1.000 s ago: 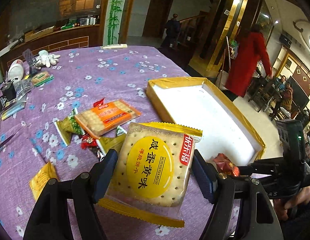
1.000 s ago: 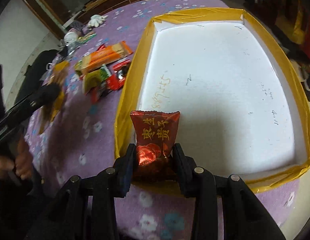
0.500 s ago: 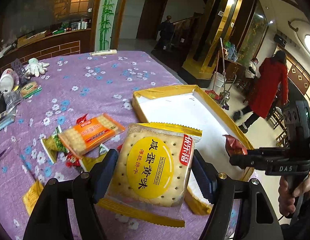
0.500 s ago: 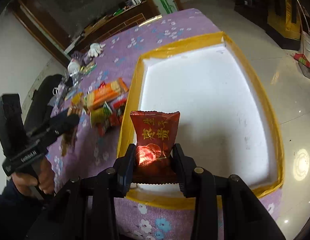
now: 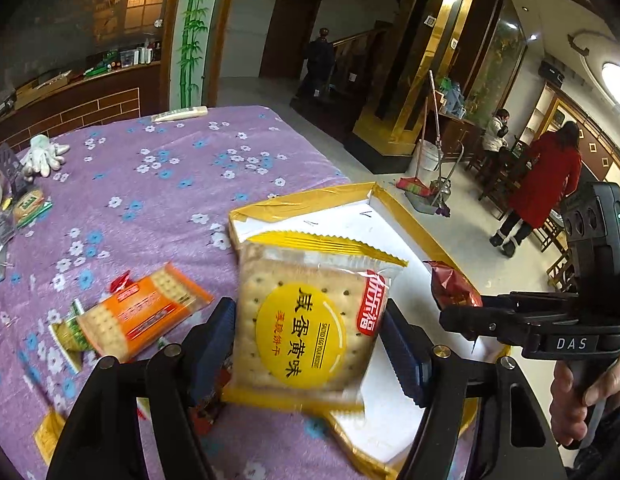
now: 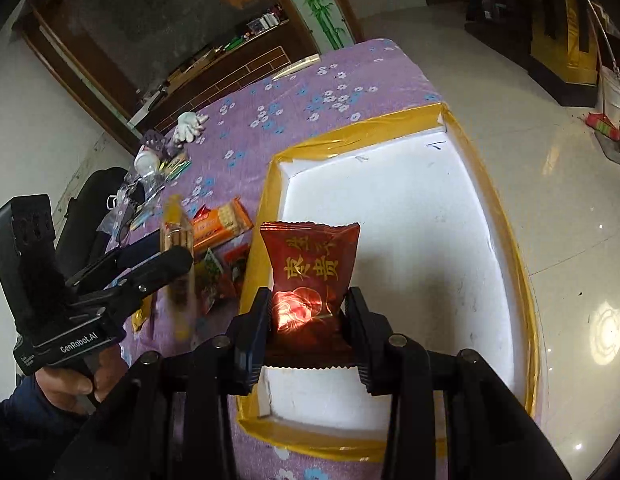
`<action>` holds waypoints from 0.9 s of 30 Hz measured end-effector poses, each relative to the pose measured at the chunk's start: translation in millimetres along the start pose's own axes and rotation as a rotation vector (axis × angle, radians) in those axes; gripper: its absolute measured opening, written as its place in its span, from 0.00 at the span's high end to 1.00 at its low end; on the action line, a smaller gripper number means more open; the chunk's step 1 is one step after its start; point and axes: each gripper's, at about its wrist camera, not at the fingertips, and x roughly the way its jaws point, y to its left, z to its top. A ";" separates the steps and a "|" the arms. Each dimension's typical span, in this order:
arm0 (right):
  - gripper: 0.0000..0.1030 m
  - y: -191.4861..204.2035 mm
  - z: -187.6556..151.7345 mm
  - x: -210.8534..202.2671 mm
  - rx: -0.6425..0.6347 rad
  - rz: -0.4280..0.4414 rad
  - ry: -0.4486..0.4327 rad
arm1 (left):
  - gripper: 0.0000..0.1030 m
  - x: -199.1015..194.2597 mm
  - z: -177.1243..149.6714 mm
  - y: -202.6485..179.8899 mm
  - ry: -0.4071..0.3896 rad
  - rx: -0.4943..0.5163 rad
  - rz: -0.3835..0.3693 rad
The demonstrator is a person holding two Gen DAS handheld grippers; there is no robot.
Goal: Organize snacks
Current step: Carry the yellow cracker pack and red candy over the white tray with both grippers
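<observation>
The left gripper [image 5: 310, 344] is pinching a yellow biscuit packet [image 5: 308, 320] by its two side edges, holding it up in the air just ahead of the camera. The packet is hanging over the near corner of the white tray [image 5: 394, 412] with the yellow taped rim, so the tray floor is lying directly beyond and below the fingertips.

The right gripper [image 6: 310, 328] is clamping a small red sweet packet [image 6: 310, 272] at its lower half, with the crimped bottom edge poking out beneath the jaws. It is hovering above the near left part of the same tray [image 6: 522, 288] — the empty white floor is stretching away ahead and to the right of it.

Both packets are looking light. The biscuit packet is stiff across its face but brittle inside: squeezing harder at the sides would likely crack the crackers, so a gentle hold on the sealed edges seems the safer grip. The red packet is soft, puffy foil, glossy and probably slippery; gripping low across the filled body, as here, is giving better purchase than the thin crimp would.

To the left of both grippers, more snacks are lying on the purple flowered cloth [image 5: 150, 184] — an orange cracker packet [image 5: 146, 312] and a few smaller wrappers beneath it, though motion blur is making those hard to identify.
</observation>
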 end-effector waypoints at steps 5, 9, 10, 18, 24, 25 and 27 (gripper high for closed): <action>0.65 -17.0 17.8 13.9 0.041 -0.023 0.008 | 0.28 27.0 9.8 -7.0 0.031 -0.007 -0.011; 0.65 -25.7 34.1 24.8 0.044 -0.048 0.009 | 0.28 52.1 20.8 -12.0 0.050 -0.009 -0.016; 0.65 -27.4 39.5 29.3 0.038 -0.059 0.012 | 0.29 58.9 23.0 -11.5 0.058 -0.013 -0.014; 0.65 -45.0 64.4 58.0 0.056 -0.097 0.040 | 0.29 106.0 39.2 -9.2 0.107 -0.040 -0.003; 0.65 -50.5 82.8 79.0 0.046 -0.130 0.057 | 0.30 130.3 48.5 0.7 0.135 -0.081 0.016; 0.65 -51.4 85.5 82.6 0.045 -0.135 0.060 | 0.31 133.7 49.6 2.5 0.139 -0.085 0.018; 0.65 -52.8 90.5 89.0 0.043 -0.145 0.066 | 0.31 138.9 49.4 6.2 0.147 -0.098 0.023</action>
